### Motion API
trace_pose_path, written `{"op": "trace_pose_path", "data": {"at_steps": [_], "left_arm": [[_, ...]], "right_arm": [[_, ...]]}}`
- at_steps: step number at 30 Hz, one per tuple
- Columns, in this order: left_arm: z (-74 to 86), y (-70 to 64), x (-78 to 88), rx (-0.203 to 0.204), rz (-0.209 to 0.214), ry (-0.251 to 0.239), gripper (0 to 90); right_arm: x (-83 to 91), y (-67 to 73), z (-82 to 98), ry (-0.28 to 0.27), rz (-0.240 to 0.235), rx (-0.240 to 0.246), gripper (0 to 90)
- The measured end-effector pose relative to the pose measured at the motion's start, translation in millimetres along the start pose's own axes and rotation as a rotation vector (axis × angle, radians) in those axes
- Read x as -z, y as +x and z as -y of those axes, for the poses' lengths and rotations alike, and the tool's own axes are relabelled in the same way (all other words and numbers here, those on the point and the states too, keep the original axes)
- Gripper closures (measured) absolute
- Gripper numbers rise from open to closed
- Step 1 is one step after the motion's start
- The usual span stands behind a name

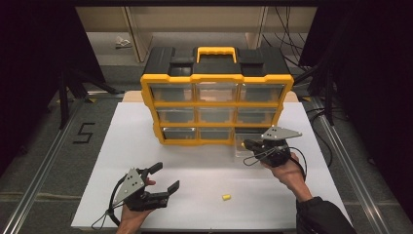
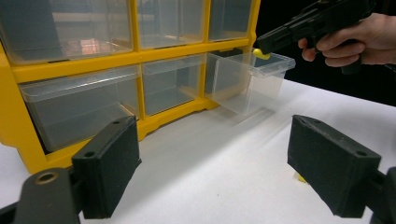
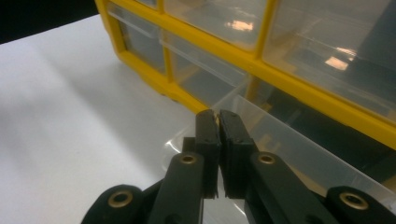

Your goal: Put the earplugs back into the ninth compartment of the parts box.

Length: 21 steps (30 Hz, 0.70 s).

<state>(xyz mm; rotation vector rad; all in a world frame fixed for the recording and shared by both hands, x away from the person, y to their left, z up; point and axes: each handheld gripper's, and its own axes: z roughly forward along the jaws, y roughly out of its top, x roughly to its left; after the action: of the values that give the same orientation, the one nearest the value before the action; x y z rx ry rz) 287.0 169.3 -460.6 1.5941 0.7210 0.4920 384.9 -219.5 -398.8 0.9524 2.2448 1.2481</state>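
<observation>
one yellow piece [image 1: 225, 197] lies loose on open white table [image 1: 122, 146] — well off edges.

The organizer's frame [image 1: 217, 78] looks like glossy yellow plastic, its drawers [image 2: 247, 79] clear smooth plastic; the white counter [image 1: 195, 180] is matt.

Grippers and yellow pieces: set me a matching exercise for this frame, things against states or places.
Things:
1. left gripper
2. right gripper
3. pulled-out drawer
4. loose yellow piece

States or places:
A. lying on the white table
B. jaws wide apart
C. bottom right of the organizer, slid forward
D. pinching a small yellow piece over the drawer

Pairs: 1-B, 2-D, 3-C, 4-A
</observation>
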Motion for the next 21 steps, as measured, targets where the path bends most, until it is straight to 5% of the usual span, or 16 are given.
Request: {"op": "trace_pose_path", "data": {"at_steps": [7,15,21], "left_arm": [[-0.2,0.2,0.1,0.0,0.0,0.0,16.4],[-0.2,-0.1,0.1,-0.003,0.0,-0.001,16.4],[-0.2,-0.2,0.0,-0.003,0.0,-0.002,16.4]], "right_arm": [[-7.2,-6.3,5.0,0.018,0.034,-0.039,84.7],[-5.0,-5.0,2.5,-0.006,0.044,-0.049,63.6],[-3.2,-1.7,-0.3,-0.013,0.048,-0.037,57.0]]}}
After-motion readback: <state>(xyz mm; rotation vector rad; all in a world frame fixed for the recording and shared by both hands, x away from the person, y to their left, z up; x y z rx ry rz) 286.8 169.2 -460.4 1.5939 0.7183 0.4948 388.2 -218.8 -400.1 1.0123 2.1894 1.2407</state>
